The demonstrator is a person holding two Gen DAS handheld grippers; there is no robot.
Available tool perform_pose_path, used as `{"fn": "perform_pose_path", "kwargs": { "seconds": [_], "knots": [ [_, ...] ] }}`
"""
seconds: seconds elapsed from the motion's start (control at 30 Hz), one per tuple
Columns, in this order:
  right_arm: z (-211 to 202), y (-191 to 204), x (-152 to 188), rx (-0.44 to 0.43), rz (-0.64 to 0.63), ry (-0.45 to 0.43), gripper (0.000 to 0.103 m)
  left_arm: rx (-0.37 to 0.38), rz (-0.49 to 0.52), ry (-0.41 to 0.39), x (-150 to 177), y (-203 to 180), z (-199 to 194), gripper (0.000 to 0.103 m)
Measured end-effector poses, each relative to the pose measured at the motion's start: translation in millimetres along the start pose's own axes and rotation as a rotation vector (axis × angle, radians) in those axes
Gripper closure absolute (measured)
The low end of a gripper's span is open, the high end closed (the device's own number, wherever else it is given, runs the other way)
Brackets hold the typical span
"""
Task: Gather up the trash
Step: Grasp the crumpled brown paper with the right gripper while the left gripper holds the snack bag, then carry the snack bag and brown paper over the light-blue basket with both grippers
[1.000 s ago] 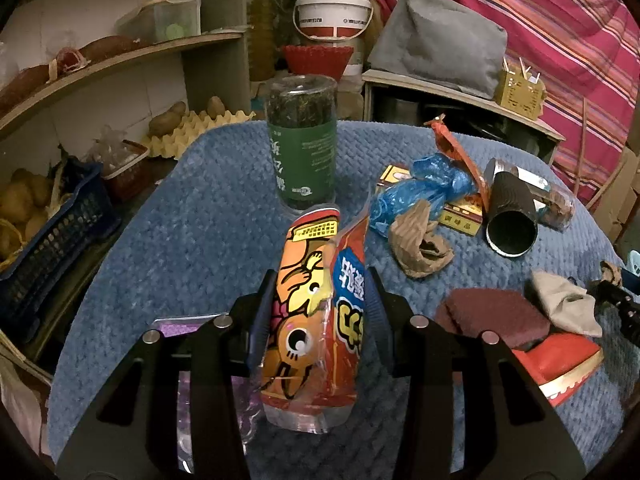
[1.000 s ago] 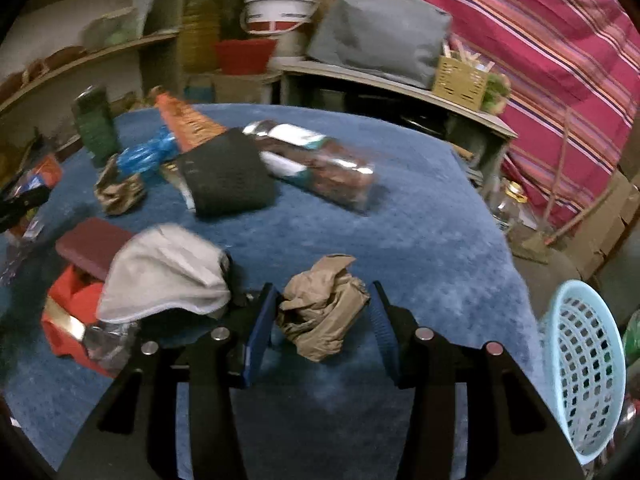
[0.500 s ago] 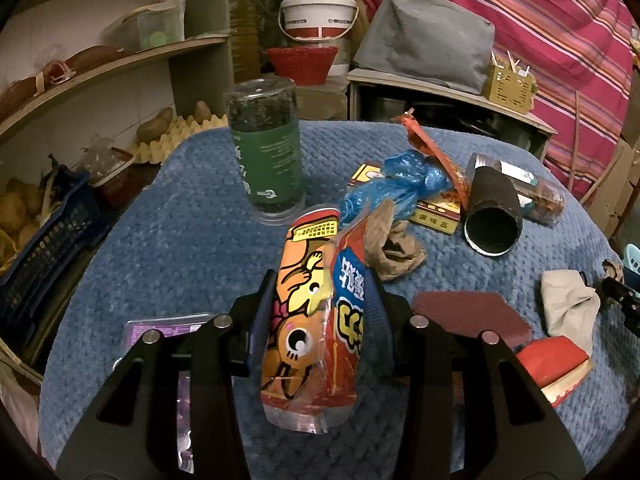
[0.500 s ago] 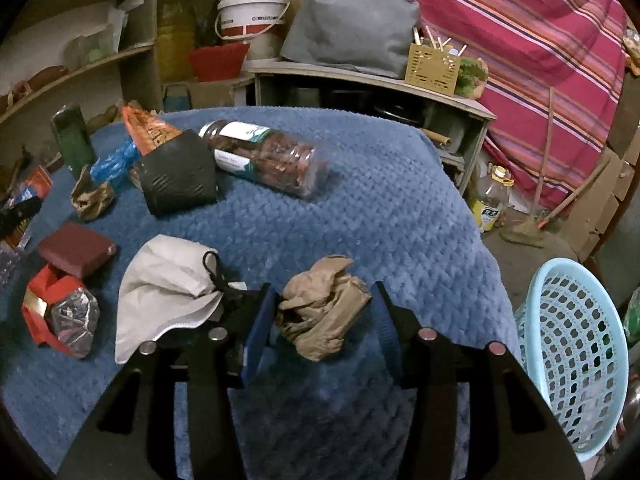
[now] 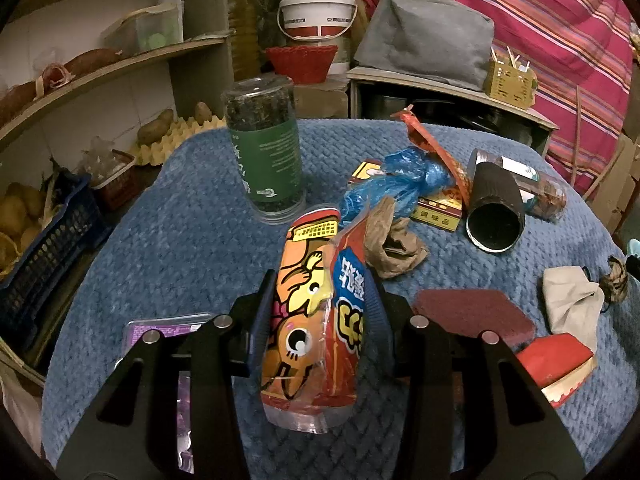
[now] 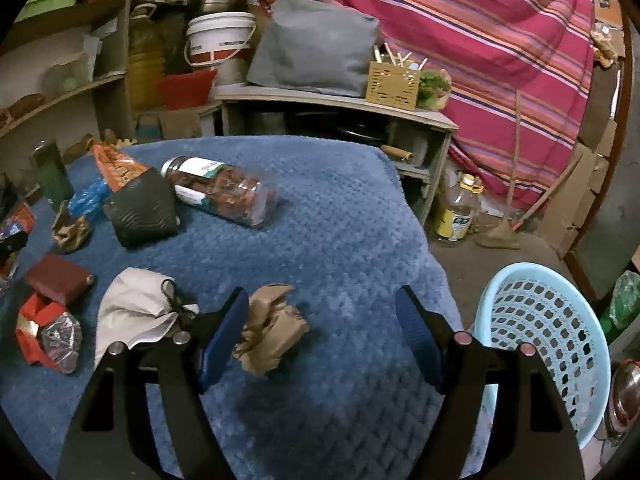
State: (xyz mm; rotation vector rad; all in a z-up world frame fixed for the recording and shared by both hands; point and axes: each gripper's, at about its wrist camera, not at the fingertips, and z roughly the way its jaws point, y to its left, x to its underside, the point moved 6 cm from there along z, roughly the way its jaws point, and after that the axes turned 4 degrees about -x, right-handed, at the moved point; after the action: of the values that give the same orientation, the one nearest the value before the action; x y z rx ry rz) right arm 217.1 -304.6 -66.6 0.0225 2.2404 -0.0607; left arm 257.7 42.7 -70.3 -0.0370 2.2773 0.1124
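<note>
My left gripper [image 5: 320,312] is shut on an orange snack bag [image 5: 316,320] and holds it above the blue-covered table [image 5: 180,240]. My right gripper [image 6: 320,332] is open wide near the table's right edge. A crumpled brown paper ball [image 6: 272,328] lies between its fingers, against the left finger [image 6: 224,332]. A light blue trash basket [image 6: 540,332] stands on the floor to the right of the table. More trash lies on the table: a brown wad [image 5: 394,240], a blue plastic bag [image 5: 396,184], a white cloth [image 6: 132,312] and a red wrapper [image 6: 40,328].
A green tea jar [image 5: 264,152] stands upright at the back. A black tube [image 5: 496,208], a jar lying on its side [image 6: 220,190], a maroon wallet [image 5: 472,312] and a purple packet [image 5: 160,328] are on the table. Shelves and a dark crate [image 5: 44,240] stand left.
My right gripper has opened and let go of the brown paper ball, and it has swung right toward the basket. My left gripper still holds the snack bag, shifted slightly.
</note>
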Motion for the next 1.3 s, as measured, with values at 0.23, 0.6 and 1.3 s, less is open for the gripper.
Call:
{"fn": "perform_pose_path", "kwargs": {
  "seconds": [0.23, 0.6, 1.3],
  "knots": [
    [13.5, 12.4, 7.3, -0.006, -0.033, 0.038, 0.028, 0.002, 0.017, -0.001, 1.1, -8.9, -0.8, 0.061],
    [10.1, 24.4, 6.2, -0.103, -0.039, 0.033, 0.069, 0.056, 0.047, -0.017, -7.4, -53.5, -19.1, 0.061],
    [-77.7, -182.1, 4.0, 0.148, 0.188, -0.134, 0.071, 0.343, 0.263, -0.118, -9.3, -315.0, -85.9, 0.061]
  ]
}}
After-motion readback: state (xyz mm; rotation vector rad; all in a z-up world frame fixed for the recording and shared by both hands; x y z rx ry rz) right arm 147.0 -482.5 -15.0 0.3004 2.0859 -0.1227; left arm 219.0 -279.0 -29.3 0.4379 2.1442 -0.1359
